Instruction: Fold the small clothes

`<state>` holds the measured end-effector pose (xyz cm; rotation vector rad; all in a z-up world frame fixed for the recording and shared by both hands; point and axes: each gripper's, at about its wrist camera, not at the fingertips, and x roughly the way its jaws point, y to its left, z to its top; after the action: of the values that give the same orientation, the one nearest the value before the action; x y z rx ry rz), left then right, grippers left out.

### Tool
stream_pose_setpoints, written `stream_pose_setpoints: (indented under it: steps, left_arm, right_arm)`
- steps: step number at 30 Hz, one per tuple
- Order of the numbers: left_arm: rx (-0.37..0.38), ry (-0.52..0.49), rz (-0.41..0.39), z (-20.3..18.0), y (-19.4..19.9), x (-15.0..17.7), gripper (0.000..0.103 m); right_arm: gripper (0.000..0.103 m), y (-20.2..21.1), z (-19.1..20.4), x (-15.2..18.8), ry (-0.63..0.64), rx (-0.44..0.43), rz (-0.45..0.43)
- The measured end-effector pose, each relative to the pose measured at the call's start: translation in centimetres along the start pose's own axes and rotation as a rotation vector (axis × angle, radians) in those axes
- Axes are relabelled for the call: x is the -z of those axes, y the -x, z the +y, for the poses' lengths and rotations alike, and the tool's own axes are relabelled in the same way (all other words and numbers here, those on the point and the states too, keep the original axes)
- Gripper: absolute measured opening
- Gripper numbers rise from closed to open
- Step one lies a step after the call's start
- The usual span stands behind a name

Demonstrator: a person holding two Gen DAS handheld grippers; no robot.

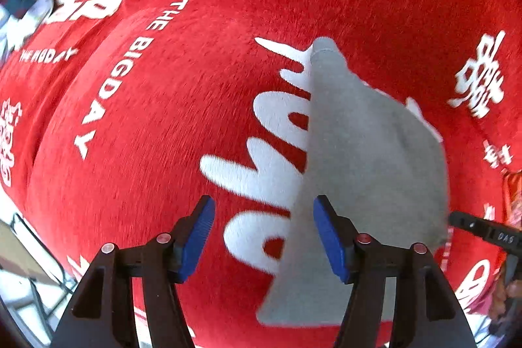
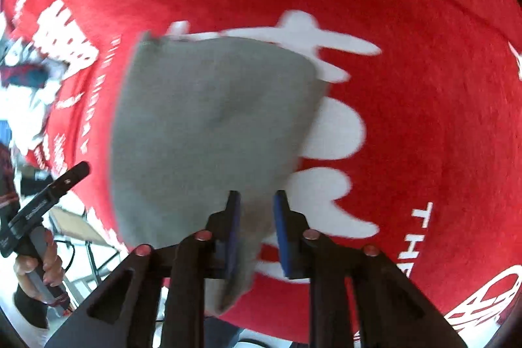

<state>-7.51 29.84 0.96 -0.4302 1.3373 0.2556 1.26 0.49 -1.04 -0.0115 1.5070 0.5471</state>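
Observation:
A small grey garment (image 1: 365,158) lies on a red plush cover with white lettering (image 1: 182,106). In the left wrist view my left gripper (image 1: 264,237) is open, its blue pads wide apart, one pad over the garment's near left edge. In the right wrist view the same grey garment (image 2: 208,126) fills the middle. My right gripper (image 2: 256,234) has its blue pads narrowly apart with the garment's near corner between them; the frame is blurred, so whether they pinch the cloth is unclear.
The red cover (image 2: 424,119) fills both views. A metal-framed chair or rack (image 1: 36,276) shows past its near left edge. The other gripper and the hand holding it (image 2: 36,237) appear at the lower left of the right wrist view.

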Motion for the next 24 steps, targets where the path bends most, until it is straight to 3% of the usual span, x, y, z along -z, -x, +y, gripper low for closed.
stream_pose_setpoints:
  steps: [4,8,15,19,24]
  left_arm:
    - [-0.037,-0.012,0.005,-0.6,2.2,1.8,0.065]
    - [-0.068,-0.024,0.032,-1.7,3.1,3.0,0.065]
    - [-0.059,0.028,0.027,-0.6,6.9,4.8,0.065]
    - [-0.07,0.066,0.028,0.5,8.8,5.9,0.065]
    - [-0.088,0.084,0.026,0.9,10.3,7.3,0.065]
  right_arm:
    - [0.022,-2.4,3.5,1.1,0.059,0.012,0.063]
    - [0.022,-6.0,4.1,0.2,0.036,0.094,0.169]
    - [0.023,-3.0,6.0,-0.5,0.093,0.117,0.187]
    - [0.04,-1.6,5.5,1.5,0.09,0.124,0.203]
    - [0.04,-2.1,5.8,2.8,0.072,0.12,0.235]
